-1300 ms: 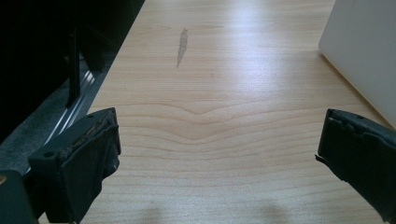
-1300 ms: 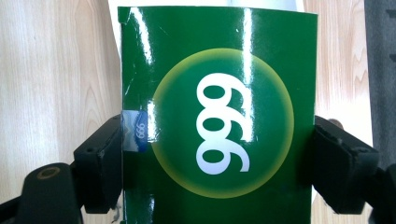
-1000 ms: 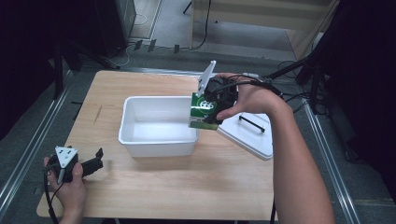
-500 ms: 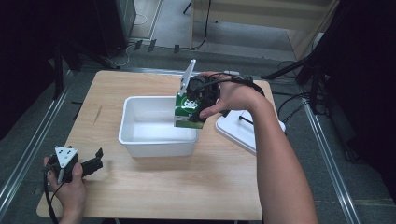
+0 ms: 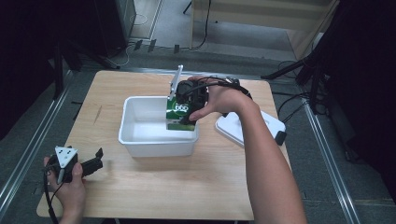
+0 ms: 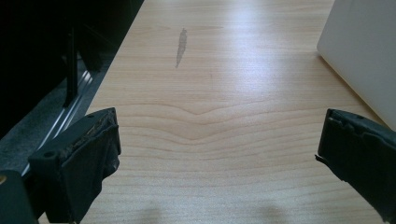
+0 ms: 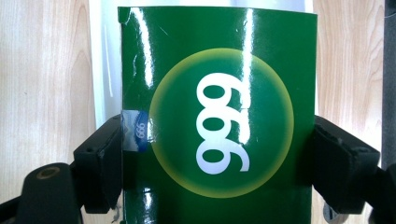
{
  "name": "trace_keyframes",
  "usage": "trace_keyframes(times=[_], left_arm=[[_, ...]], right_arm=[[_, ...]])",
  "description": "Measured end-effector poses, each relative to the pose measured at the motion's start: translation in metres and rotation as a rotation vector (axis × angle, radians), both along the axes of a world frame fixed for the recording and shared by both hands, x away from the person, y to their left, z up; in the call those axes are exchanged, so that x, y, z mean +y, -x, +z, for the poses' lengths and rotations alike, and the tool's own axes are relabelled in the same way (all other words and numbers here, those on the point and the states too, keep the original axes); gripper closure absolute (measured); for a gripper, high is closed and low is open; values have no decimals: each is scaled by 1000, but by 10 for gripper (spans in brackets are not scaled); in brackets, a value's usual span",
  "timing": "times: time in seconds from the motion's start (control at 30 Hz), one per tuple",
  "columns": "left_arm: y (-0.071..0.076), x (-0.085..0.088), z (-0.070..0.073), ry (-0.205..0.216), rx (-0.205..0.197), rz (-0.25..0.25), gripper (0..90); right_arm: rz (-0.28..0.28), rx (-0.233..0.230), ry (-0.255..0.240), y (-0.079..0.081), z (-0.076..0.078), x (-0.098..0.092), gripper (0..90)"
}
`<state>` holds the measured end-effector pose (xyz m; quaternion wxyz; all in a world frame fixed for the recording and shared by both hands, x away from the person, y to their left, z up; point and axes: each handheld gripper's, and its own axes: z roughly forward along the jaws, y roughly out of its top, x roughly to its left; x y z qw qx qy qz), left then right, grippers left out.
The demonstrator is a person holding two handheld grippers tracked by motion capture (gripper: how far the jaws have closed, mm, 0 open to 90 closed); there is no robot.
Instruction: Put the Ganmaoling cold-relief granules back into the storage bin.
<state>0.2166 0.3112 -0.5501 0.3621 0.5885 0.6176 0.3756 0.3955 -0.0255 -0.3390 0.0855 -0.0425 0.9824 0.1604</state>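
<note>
My right hand-held gripper (image 5: 180, 109) grips the green box (image 7: 217, 116) by its sides, over the white bin's (image 5: 140, 142) right end, probably inside its rim; I'd lower it flat before releasing; left hand-held gripper (image 5: 95, 161) idles, unclenched, on the counter (image 5: 177, 186)

Glossy dark-green cardboard box (image 7: 217, 116) flashing white "999" numerals inside a yellow-green glowing circle, a small blue sticker at its edge, black-jawed right gripper (image 5: 187, 105) above the plain white plastic tub (image 5: 159, 140) on the pale, wavy-grained wooden table (image 5: 154, 191).
</note>
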Motion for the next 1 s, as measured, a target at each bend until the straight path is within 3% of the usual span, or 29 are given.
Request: trace_keyframes(times=[0.37,0.57,0.6,0.63,0.87,1.0], left_arm=[[0,0,0,-1,-4,0,0],[0,-1,0,-1,-6,3,0],[0,0,0,-3,-5,3,0],[0,-1,0,1,-6,4,0],[0,-1,0,0,-4,3,0],[0,0,0,0,-4,2,0]], right_arm=[[2,-17,18,-2,-17,1,164],[-12,-20,-8,-5,-30,-3,164],[7,-20,-15,-7,-32,-2,164],[-13,-20,-6,-6,-34,-2,164],[16,-8,30,-8,-51,7,162],[-3,1,37,-13,-59,9,162]])
